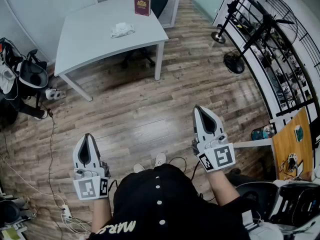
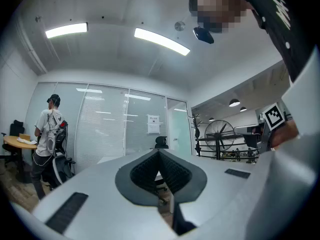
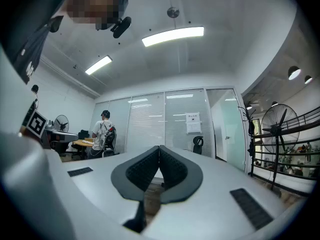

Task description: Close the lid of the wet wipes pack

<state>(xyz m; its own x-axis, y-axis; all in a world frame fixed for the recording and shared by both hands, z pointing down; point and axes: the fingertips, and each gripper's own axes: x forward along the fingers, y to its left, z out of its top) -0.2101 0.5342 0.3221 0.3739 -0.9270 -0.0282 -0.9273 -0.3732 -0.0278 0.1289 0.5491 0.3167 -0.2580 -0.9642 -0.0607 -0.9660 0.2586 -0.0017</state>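
Wet wipes pack (image 1: pixel 122 30): flat on the pale table (image 1: pixel 85 39), towards the table's far side and near the red book (image 1: pixel 142 5) at its far corner, long axis roughly along the table's length, lid state too small to read. Left gripper (image 1: pixel 89 137) and right gripper (image 1: pixel 200 110): held level over the wooden floor well short of the table, jaws pressed together on nothing, tips aimed towards the table. Pack ahead between the two lines of aim, well apart from both, neither clearly nearer; likely a walk up to the table first
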